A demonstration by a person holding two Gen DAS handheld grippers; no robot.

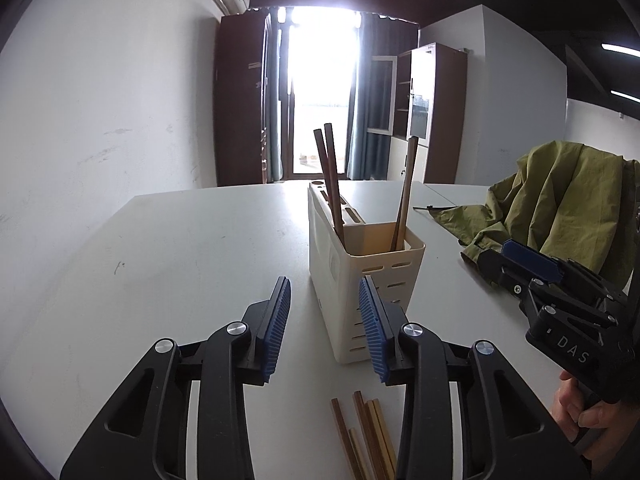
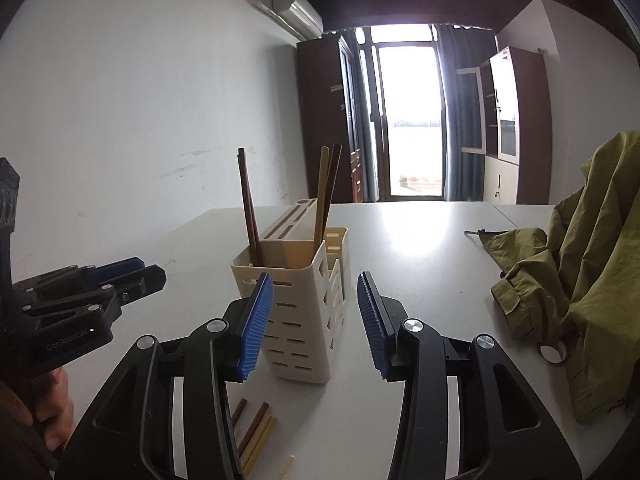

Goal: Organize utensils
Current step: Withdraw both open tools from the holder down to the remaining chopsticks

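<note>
A cream slotted utensil holder (image 1: pixel 352 280) (image 2: pixel 304 292) stands on the white table (image 1: pixel 180 248), with several brown chopsticks (image 1: pixel 330 184) (image 2: pixel 250 208) leaning upright in its front compartment. More chopsticks (image 1: pixel 368 436) (image 2: pixel 256 432) lie flat on the table in front of it. My left gripper (image 1: pixel 325 316) hovers open just before the holder, above the loose chopsticks, nothing between its blue pads. My right gripper (image 2: pixel 316 312) is open too, empty, close in front of the holder. Each gripper shows in the other's view, the right gripper (image 1: pixel 532 260) at the right and the left gripper (image 2: pixel 120 276) at the left.
An olive-green jacket (image 1: pixel 560 200) (image 2: pixel 580 264) lies heaped on the table's right side, with a tape roll (image 2: pixel 552 352) beside it. A hand (image 1: pixel 588 412) grips the right tool. Cabinets and a bright balcony door stand beyond the table's far edge.
</note>
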